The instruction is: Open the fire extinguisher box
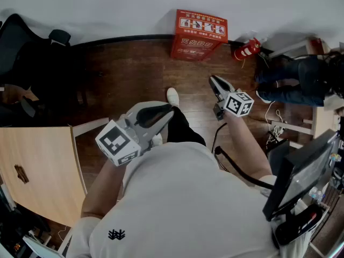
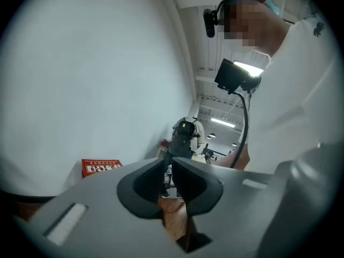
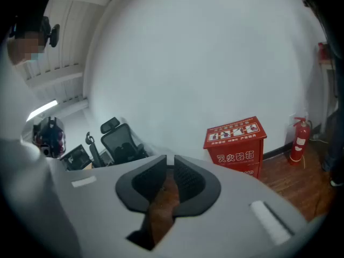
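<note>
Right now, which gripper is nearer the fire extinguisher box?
The right gripper: it is held farther forward toward the fire extinguisher box; the left gripper hangs back.

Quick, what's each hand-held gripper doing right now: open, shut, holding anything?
Left hand-held gripper: shut, jaws nearly touching, holding nothing.
Right hand-held gripper: shut, jaws nearly touching, holding nothing.

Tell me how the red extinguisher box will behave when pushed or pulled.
The red extinguisher box looks rigid and flat-panelled, so it likely won't flex. It stands against the wall, so pushing it backward probably won't tip it. Pulling its top forward might rock it on the smooth wooden floor.
</note>
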